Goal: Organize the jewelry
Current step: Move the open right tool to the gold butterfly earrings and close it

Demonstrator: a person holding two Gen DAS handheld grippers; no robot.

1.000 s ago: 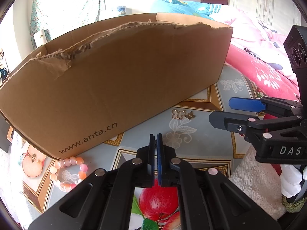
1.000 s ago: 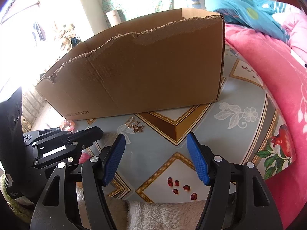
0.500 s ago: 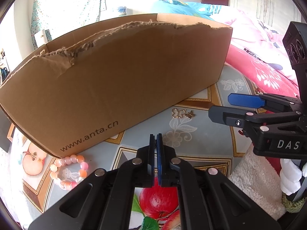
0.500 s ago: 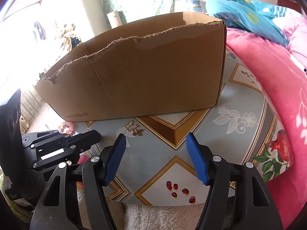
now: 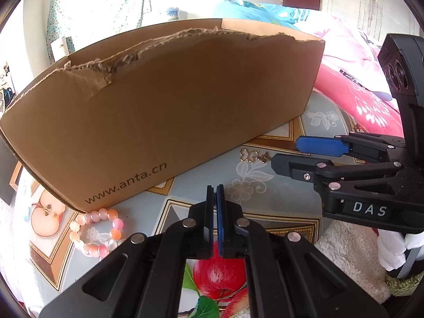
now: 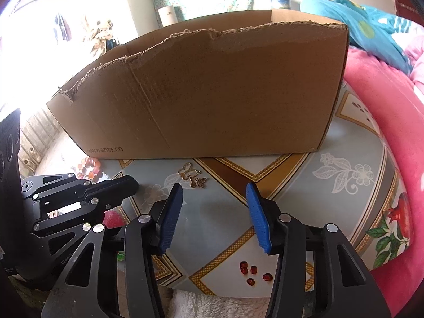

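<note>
Two small gold butterfly charms (image 6: 193,176) (image 5: 254,156) lie on the patterned tablecloth just in front of a torn brown cardboard box (image 6: 212,95) (image 5: 164,111). A pink and orange bead bracelet (image 5: 96,232) (image 6: 88,168) rests by the box's left corner. Several tiny red gems (image 6: 254,271) lie close below my right gripper (image 6: 214,193). Its jaws are closing with nothing between the blue pads, and it hovers just short of the charms. My left gripper (image 5: 215,186) is shut and holds nothing, near the bracelet.
A pink blanket (image 6: 392,122) runs along the table's right edge, with a turquoise quilt (image 6: 355,23) behind it. A white fluffy cloth (image 5: 352,257) lies at the near edge. The box wall blocks the far side of the table.
The right gripper's blue pads have come closer together and it has edged nearer the charms. The left gripper has stayed still and shut.
</note>
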